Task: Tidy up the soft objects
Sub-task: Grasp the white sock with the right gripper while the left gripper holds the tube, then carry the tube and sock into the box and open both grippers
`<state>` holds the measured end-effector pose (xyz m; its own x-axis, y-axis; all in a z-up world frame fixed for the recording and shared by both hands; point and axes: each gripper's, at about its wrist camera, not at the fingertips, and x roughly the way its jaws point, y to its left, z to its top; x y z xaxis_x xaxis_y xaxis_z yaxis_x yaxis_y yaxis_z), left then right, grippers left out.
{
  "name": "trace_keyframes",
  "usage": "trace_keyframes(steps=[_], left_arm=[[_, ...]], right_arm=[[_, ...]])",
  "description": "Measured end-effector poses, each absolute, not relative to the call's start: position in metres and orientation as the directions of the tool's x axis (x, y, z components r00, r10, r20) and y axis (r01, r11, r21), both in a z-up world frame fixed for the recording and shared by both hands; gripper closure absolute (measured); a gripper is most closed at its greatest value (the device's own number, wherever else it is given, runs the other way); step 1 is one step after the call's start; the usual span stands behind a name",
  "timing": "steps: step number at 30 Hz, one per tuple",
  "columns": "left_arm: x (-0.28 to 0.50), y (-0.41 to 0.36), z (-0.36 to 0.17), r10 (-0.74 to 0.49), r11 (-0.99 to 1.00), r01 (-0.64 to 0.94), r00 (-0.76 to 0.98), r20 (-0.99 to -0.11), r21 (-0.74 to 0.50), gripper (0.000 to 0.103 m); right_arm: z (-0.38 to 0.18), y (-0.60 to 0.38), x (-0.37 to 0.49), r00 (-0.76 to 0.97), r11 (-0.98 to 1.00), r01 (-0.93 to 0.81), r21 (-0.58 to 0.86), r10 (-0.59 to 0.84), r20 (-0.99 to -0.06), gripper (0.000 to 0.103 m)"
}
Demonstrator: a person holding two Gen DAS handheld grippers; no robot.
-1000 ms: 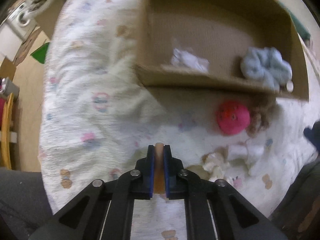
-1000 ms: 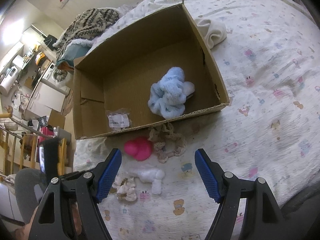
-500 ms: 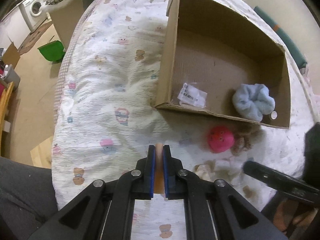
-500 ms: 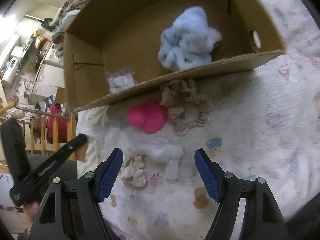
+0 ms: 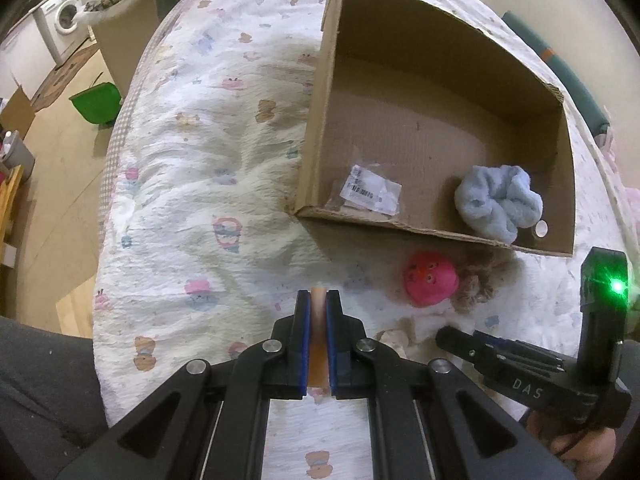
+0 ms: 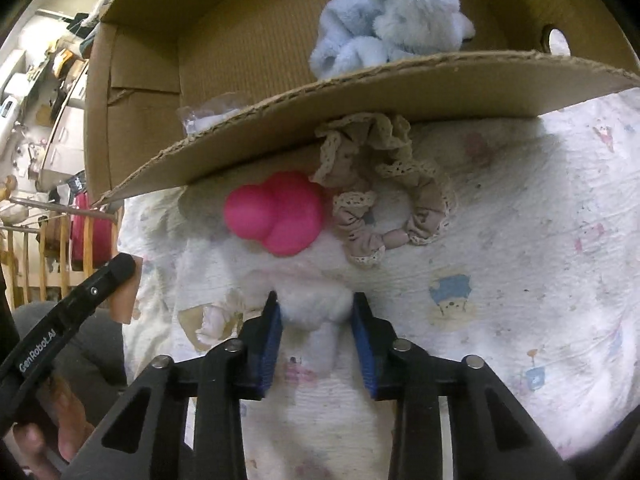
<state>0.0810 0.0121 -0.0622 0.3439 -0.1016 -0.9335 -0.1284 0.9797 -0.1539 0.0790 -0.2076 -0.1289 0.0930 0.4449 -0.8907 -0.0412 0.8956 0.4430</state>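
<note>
My right gripper [image 6: 316,312] is down on the bed, its blue pads closed against both sides of a white fluffy toy [image 6: 314,310]. Beyond it lie a pink squishy toy [image 6: 276,214], a beige lace scrunchie [image 6: 384,196] and a cream scrunchie [image 6: 210,322]. The open cardboard box [image 6: 360,92] holds a light blue fluffy scrunchie [image 6: 384,16] and a clear plastic bag [image 5: 370,194]. My left gripper [image 5: 319,304] hovers above the bed left of the toys, shut on a thin tan piece [image 5: 319,338]. The pink toy [image 5: 430,282] also shows in the left wrist view.
The quilt with cartoon prints [image 5: 208,168] covers the bed, whose left edge drops to a wooden floor with a green bin [image 5: 96,102]. The box [image 5: 440,128] sits at the far right. A wooden railing [image 6: 48,248] stands beside the bed.
My right gripper has dropped toward the bed and narrowed from wide open onto the white fluffy toy. My left gripper has drawn back and risen a little, still shut.
</note>
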Motion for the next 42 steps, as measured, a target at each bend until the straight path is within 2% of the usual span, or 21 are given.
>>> trace_keyframes(steps=[25, 42], left_arm=[[0.069, 0.017, -0.047, -0.041, 0.986, -0.132, 0.413, -0.91, -0.104, 0.096], [0.084, 0.009, 0.025, -0.074, 0.99, -0.061, 0.549, -0.832, -0.128, 0.096]], right_arm=[[-0.056, -0.252, 0.048, 0.311, 0.894, -0.081, 0.441, 0.443, -0.841, 0.07], [0.021, -0.273, 0.059, 0.48, 0.863, -0.201, 0.463, 0.499, -0.721, 0.07]])
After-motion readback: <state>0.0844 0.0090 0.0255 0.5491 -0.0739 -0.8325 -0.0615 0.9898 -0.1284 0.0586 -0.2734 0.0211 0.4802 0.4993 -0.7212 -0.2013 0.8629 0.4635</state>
